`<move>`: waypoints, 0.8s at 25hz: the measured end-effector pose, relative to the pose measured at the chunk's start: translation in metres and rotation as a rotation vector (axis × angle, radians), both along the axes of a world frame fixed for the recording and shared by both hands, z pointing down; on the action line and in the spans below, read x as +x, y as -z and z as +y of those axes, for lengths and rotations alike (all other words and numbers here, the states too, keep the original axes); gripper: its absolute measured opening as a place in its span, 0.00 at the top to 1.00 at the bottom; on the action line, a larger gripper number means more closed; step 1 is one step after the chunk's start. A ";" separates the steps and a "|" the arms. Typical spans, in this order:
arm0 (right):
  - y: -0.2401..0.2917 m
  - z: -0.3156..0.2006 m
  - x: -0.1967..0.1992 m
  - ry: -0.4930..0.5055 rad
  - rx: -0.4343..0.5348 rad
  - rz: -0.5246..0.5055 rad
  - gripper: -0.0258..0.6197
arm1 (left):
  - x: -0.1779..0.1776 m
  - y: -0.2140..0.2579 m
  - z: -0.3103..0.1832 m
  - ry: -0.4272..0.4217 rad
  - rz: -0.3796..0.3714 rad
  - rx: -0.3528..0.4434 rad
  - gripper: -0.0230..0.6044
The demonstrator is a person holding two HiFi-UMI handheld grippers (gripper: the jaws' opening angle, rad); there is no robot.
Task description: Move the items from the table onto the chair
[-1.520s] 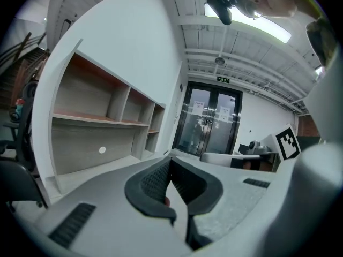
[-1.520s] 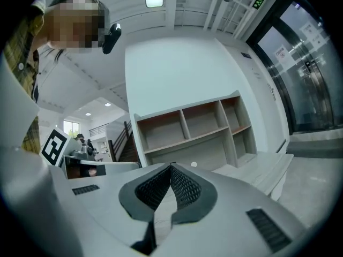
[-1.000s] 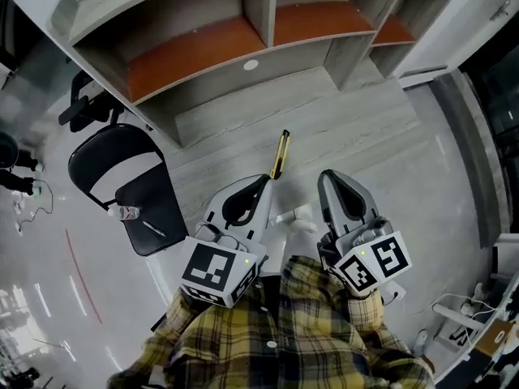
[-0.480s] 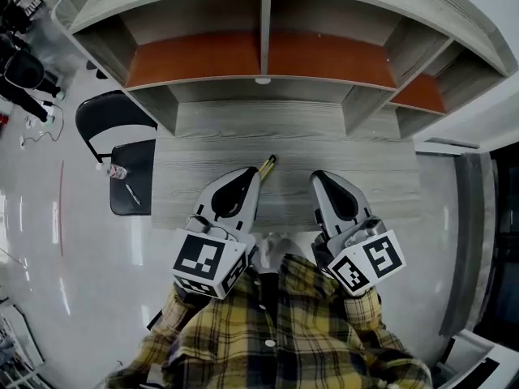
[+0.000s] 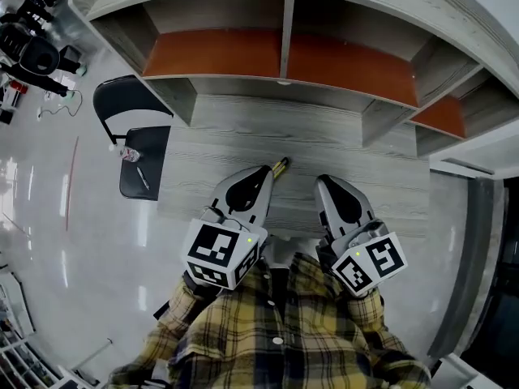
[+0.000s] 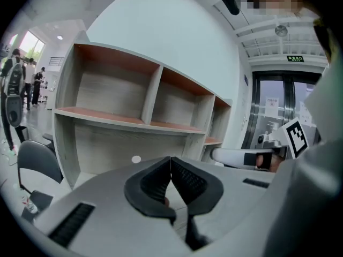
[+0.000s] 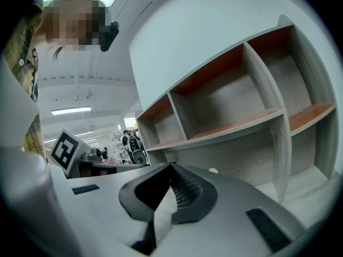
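A yellow and black pen-like item (image 5: 280,166) lies on the grey wooden table (image 5: 349,148); only its far end shows past the tip of my left gripper (image 5: 261,171). That gripper is shut with nothing between its pads (image 6: 182,178). My right gripper (image 5: 324,181) hovers beside it over the table's near edge, also shut and empty (image 7: 171,166). The black chair (image 5: 152,186) stands left of the table, carrying a small bottle (image 5: 130,153) and a pen (image 5: 142,177). In the left gripper view the chair (image 6: 33,162) sits low at the left.
A shelf unit with orange-brown boards (image 5: 284,55) rises along the table's far side. Glossy floor (image 5: 73,241) surrounds the chair. People and equipment stand far off at the upper left (image 5: 32,51). My plaid-sleeved arms fill the foreground.
The head view has swung so the table now sits square. Both grippers stayed shut and close together. The left gripper now covers most of the yellow item, which showed fully a second ago.
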State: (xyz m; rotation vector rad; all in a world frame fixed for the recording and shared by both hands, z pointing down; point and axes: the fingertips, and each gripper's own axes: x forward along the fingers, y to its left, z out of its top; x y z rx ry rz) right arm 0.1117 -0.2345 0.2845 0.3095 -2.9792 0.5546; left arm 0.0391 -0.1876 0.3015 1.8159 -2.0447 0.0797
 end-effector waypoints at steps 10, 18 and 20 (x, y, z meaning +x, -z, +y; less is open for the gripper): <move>-0.013 -0.003 0.007 -0.018 -0.027 0.028 0.93 | -0.005 -0.030 -0.005 -0.022 0.030 -0.059 0.90; -0.024 0.002 0.007 -0.004 -0.052 0.041 0.93 | -0.006 -0.062 -0.001 -0.050 0.034 -0.126 0.76; -0.027 0.003 0.007 -0.003 -0.061 0.044 0.93 | -0.007 -0.069 0.000 -0.057 0.032 -0.142 0.74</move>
